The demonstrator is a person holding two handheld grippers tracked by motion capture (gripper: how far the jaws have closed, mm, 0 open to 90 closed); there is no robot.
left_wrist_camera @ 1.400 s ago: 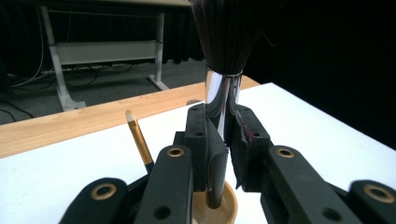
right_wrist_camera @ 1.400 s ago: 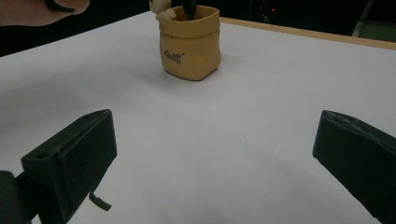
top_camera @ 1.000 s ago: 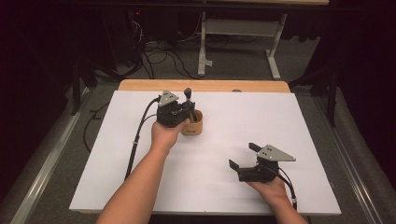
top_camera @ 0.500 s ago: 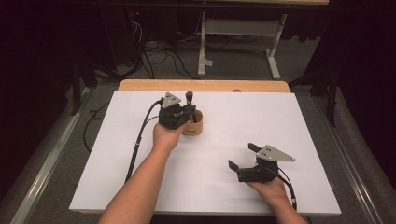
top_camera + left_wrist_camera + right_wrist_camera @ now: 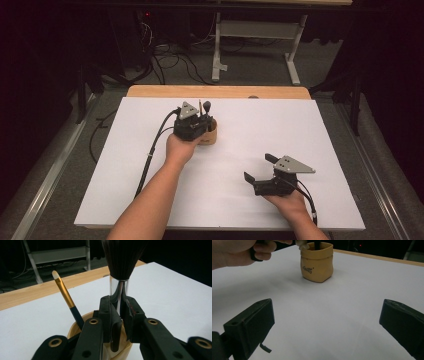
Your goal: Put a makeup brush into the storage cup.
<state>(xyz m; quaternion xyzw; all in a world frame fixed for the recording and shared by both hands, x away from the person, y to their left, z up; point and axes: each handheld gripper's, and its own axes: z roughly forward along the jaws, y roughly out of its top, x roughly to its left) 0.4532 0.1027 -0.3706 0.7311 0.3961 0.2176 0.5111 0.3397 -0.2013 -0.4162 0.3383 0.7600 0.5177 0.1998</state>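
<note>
Two brushes stand in the tan pot [image 5: 211, 135] near the surface's [image 5: 125, 165] far edge. My left gripper [image 5: 119, 315] clamps its jaws on the big brush [image 5: 119, 277]. My right gripper [image 5: 261, 172] rests near the front edge, jaws wide apart.

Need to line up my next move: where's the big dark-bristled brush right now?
In the left gripper view the brush stands upright, clamped in the left gripper over the tan pouch, with the gold-handled brush leaning beside it.

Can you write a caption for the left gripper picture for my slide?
Left gripper pinching a big brush standing in a tan pot, next to a thin gold brush.
</note>
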